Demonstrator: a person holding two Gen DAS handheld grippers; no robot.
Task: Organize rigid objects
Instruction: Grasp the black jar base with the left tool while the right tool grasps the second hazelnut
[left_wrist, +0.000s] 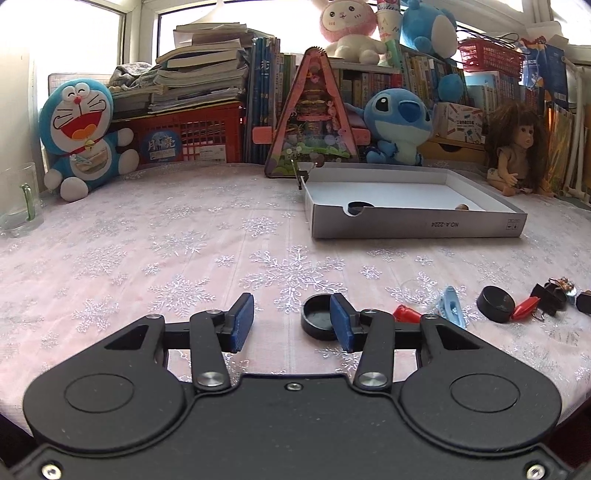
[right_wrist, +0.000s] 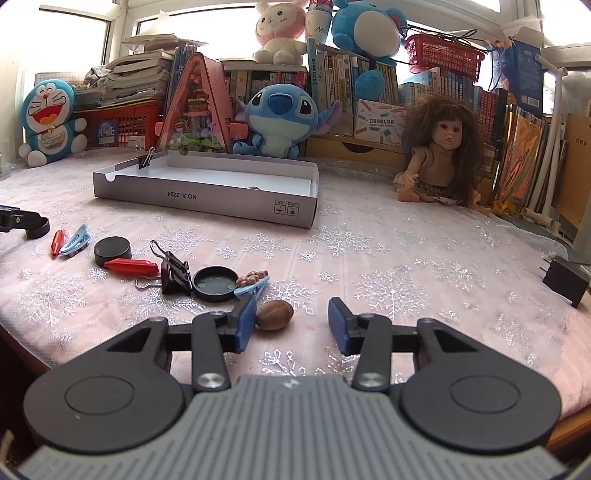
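Small rigid objects are lying scattered on the counter (right_wrist: 369, 240), which is wearing a pink snowflake cloth. The left gripper (left_wrist: 291, 325) is hovering low with its jaws standing wide apart and nothing held; a shallow black cap (left_wrist: 317, 317) is sitting just at the inner face of one blue pad, though whether they are touching is unclear. The right gripper (right_wrist: 291, 325) is also gaping wide and empty, with a brown nut (right_wrist: 274, 314) lying on the cloth just beside one pad. Beyond it a black lid (right_wrist: 215, 283), a black binder clip (right_wrist: 175, 273), a red clip (right_wrist: 131, 266), a black puck (right_wrist: 112, 251) and a light blue clip (right_wrist: 75, 240) are clustering together. A grey cardboard tray (right_wrist: 207, 201) is resting farther back, with another binder clip (right_wrist: 144, 158) gripping its far rim. Plush toys and a doll (right_wrist: 439, 151) are sitting along the back.
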